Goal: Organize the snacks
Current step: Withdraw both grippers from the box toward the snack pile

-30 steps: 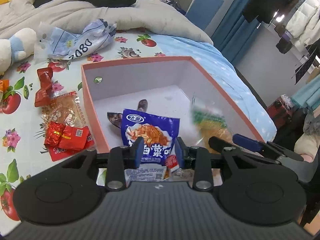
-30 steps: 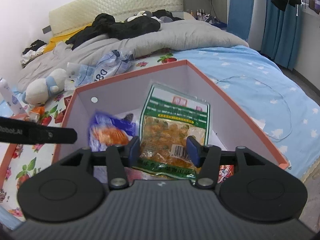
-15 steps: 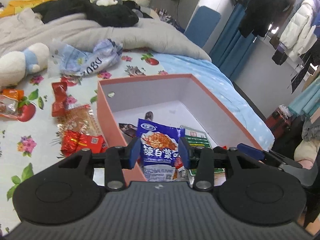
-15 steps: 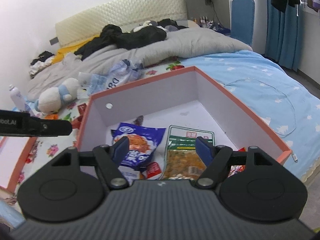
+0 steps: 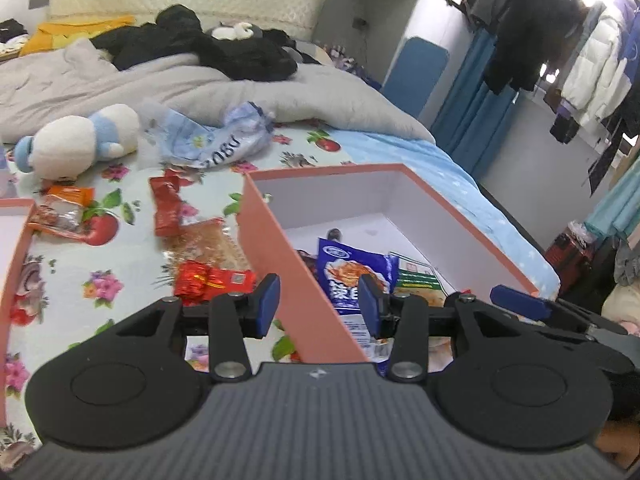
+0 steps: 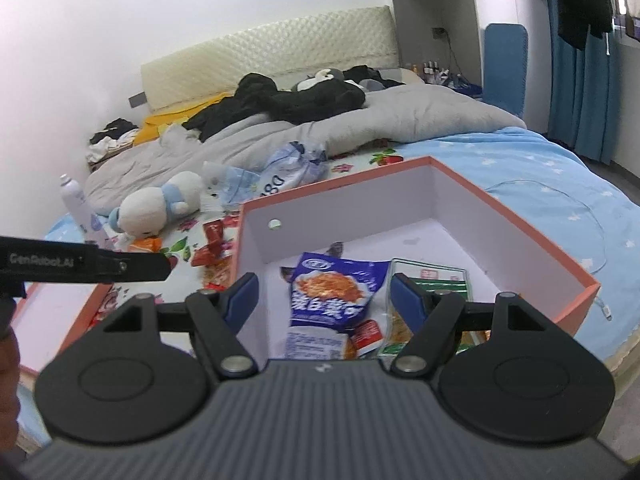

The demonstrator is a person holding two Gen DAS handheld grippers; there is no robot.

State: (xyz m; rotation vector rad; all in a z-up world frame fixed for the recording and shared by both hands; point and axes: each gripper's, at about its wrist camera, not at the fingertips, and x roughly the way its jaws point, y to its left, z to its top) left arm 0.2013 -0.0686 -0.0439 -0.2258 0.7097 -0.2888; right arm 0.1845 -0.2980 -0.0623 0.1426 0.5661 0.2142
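Snacks lie partly in the pink box point(image 6: 516, 232) and partly on the flowered bed sheet point(image 5: 132, 280) beside it. Inside the box, on its white floor, a blue packet point(image 6: 332, 300) rests flat with a green-and-clear packet point(image 6: 432, 284) touching its right edge; a small dark wrapper point(image 6: 336, 249) lies just behind the blue one.

The left gripper point(image 5: 318, 306) hangs above the box's near-left wall, its blue pads spread with nothing between them; its jaws have just been opening, and the blue packet point(image 5: 352, 276) shows beyond its right pad, not pinched. The right gripper point(image 6: 324, 302) is above the near end of the box, its jaws parted wider and holding nothing after just having been opening; both packets lie loose below it.

Left of the box on the sheet are 2 red packets point(image 5: 212, 280) side by side, a clear packet of orange snacks point(image 5: 208, 244) just behind them, a long red wrapper point(image 5: 166, 208) farther back, and an orange-and-silver packet point(image 5: 60, 216) near the left edge. A white and blue plush toy point(image 5: 76, 142) and a crumpled blue-and-white bag point(image 5: 208, 140) sit farther up the bed, near a grey quilt point(image 5: 160, 80) with black clothes point(image 5: 200, 50) on it. The edge of a second pink tray point(image 5: 16, 240) shows at far left.
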